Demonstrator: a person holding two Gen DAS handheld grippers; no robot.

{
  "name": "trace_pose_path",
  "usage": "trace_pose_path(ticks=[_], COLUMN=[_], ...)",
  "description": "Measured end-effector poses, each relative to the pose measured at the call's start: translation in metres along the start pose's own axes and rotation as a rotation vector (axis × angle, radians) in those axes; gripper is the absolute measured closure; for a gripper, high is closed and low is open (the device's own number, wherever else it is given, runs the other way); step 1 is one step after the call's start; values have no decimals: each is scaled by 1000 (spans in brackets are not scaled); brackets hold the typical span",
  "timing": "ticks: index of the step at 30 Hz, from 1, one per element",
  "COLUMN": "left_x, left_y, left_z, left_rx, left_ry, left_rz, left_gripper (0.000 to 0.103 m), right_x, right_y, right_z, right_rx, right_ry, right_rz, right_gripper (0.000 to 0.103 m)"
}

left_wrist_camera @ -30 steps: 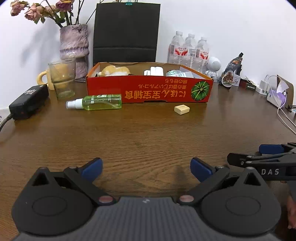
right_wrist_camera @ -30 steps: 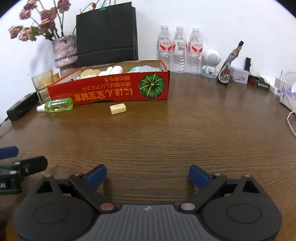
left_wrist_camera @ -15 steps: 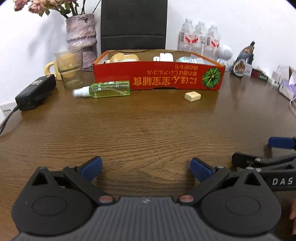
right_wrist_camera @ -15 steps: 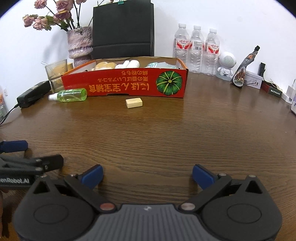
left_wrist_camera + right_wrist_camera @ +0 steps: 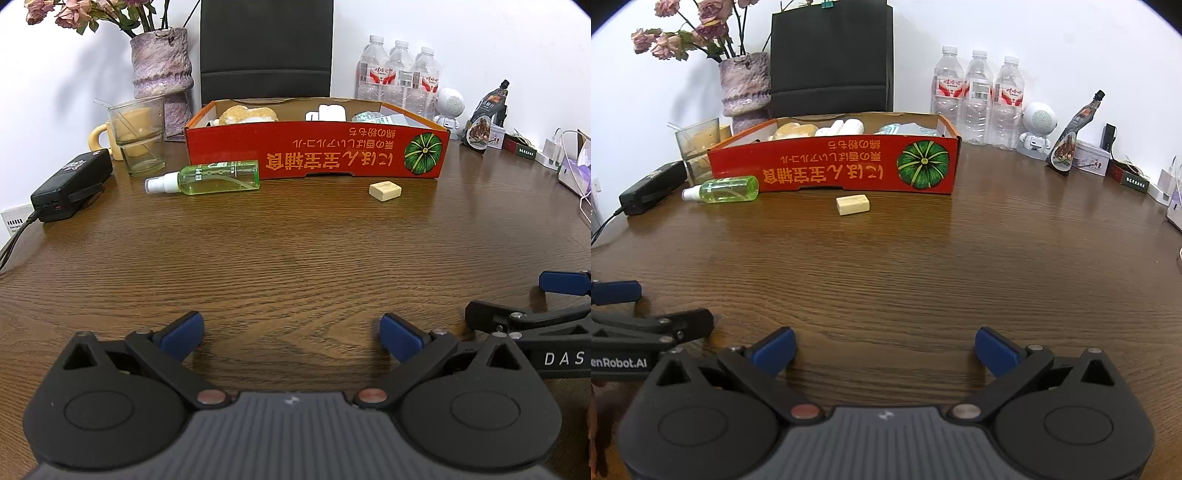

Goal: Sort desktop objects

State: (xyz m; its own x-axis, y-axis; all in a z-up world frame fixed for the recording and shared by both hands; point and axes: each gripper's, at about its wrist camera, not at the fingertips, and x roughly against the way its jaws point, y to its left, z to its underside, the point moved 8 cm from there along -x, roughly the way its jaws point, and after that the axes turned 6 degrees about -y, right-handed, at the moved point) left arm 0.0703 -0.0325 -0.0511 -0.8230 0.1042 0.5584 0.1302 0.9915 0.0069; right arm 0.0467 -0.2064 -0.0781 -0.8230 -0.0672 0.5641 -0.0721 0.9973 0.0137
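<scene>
Both the left tool (image 5: 291,334) and right tool (image 5: 885,347) are held spread and empty above the bench (image 5: 295,258); nothing is gripped. A green spray bottle (image 5: 207,177) and a beige block (image 5: 385,191) are seen lying just before the red box (image 5: 317,155).

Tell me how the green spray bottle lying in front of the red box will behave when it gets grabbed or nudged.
The spray bottle lies on its side on the table, so a nudge across its round body would probably roll it. It looks like clear, glossy plastic, likely light and a bit slippery. The white cap end is narrower, so gripping the wider body seems safer.
</scene>
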Motion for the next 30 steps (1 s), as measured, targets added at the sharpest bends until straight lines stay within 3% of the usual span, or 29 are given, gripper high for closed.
trace_pose_path(ticks=[30], left_x=[-1], left_y=[0], left_z=[0], left_rx=[2], left_ry=[2], left_rz=[-2], left_gripper=[0], right_x=[0], right_y=[-2], right_z=[0], right_rx=[-27], right_ry=[-1], right_rz=[44], right_gripper=[0])
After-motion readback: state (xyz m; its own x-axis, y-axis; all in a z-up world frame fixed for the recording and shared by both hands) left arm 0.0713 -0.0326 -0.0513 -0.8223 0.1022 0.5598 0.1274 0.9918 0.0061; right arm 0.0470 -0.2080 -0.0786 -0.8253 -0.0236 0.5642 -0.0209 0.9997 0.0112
